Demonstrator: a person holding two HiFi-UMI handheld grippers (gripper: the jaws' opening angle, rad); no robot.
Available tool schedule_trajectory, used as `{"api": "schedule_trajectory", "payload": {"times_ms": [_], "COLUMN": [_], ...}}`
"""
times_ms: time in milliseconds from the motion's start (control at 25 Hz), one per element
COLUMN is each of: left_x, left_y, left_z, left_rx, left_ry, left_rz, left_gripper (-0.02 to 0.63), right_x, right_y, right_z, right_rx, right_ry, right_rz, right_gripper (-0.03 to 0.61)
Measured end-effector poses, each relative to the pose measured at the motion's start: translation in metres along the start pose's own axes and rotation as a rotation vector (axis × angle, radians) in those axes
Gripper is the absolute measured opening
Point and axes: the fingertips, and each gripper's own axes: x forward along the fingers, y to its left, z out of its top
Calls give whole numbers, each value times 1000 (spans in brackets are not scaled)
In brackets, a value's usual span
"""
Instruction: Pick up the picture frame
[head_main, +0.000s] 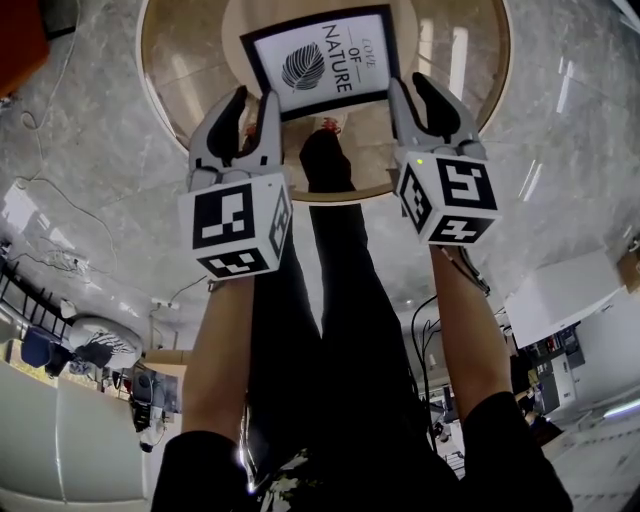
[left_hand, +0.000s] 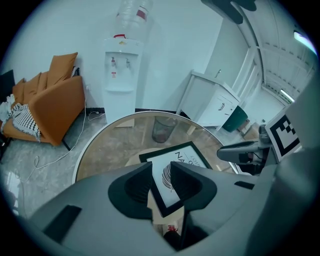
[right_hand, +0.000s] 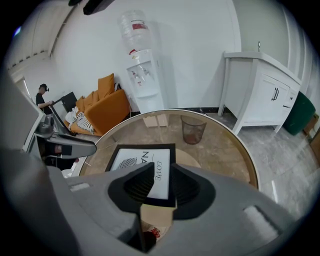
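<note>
A black picture frame (head_main: 322, 62) holding a white print with a leaf and lettering lies flat on the round glass table (head_main: 180, 90). My left gripper (head_main: 254, 100) hovers at the frame's near left corner, jaws apart. My right gripper (head_main: 412, 88) hovers at its near right corner, also apart. In the left gripper view the frame (left_hand: 186, 159) shows its corner in the gap of the left gripper (left_hand: 162, 182). In the right gripper view the frame (right_hand: 131, 161) shows its right edge in the gap of the right gripper (right_hand: 162, 182). No pad presses on it.
Under the glass are a round wooden base (head_main: 365, 125) and a mesh bin (right_hand: 193, 129). A water dispenser (left_hand: 120, 70), an orange sofa (left_hand: 52, 105) and a white cabinet (right_hand: 262, 95) line the walls. A person (right_hand: 44, 97) stands far off. My legs (head_main: 330, 290) are below the table's edge.
</note>
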Motion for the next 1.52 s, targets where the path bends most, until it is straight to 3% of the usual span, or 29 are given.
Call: {"api": "schedule_trajectory", "payload": {"times_ms": [480, 1520], "left_x": [17, 54], "left_y": [6, 17], "left_z": [-12, -44], "left_rx": [-29, -86], "left_ry": [35, 119], "left_rz": [1, 14], "left_gripper": [133, 158], "right_x": [20, 58], "right_y": [-6, -19], "right_z": [-6, -26], "right_rx": [52, 47], "right_ry": [39, 101], "right_rz": [18, 38], "right_gripper": [118, 120]}}
